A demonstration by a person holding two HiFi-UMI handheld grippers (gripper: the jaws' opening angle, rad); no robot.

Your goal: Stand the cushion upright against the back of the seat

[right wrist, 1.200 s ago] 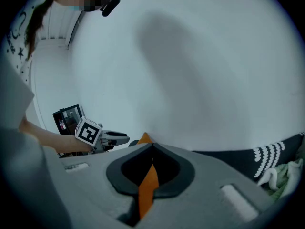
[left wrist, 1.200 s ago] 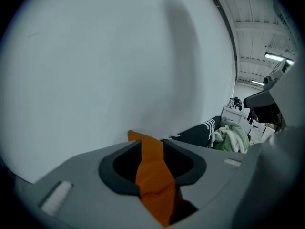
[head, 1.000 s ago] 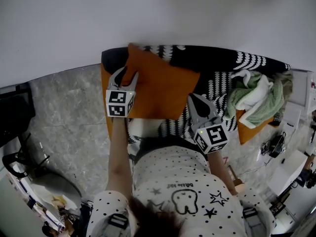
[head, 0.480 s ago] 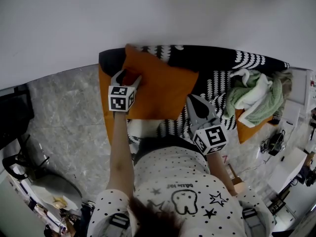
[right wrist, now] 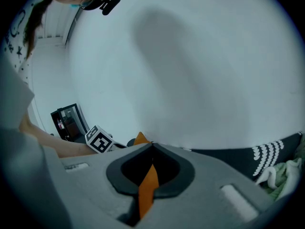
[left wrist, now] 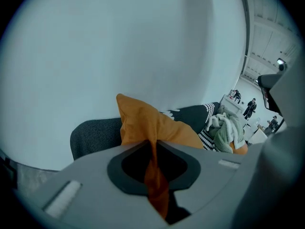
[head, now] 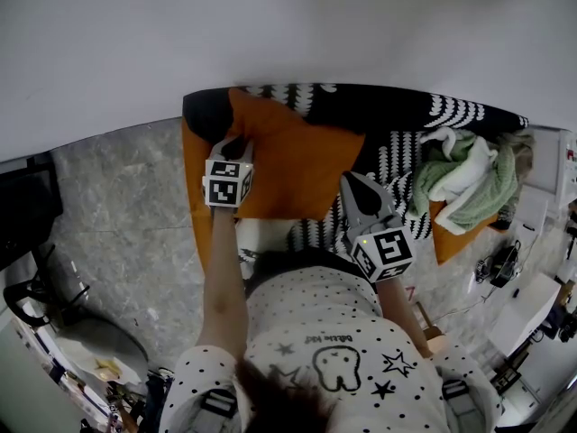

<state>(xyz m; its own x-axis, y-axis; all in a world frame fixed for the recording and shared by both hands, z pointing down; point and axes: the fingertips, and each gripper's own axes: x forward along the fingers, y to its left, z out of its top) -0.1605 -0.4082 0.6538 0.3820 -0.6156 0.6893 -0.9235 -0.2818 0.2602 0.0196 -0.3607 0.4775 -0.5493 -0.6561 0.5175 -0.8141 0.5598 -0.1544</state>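
Your L gripper (head: 233,144) jaws had just been closing and were pinched on the orange cushion (head: 297,165) at its left edge. R gripper (head: 349,183) jaws were clamped on its right-edge fabric. Cushion sat on the sofa seat (head: 397,152), top corner up by the backrest (head: 379,106), beside a towel pile (head: 460,174).

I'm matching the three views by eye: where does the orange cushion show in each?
Head view: cushion, upper centre.
Left gripper view: cushion, low centre, peaking left of middle.
Right gripper view: cushion, a thin orange strip at bottom centre.
Shared landmark: green blanket, right of the cushion in all three.
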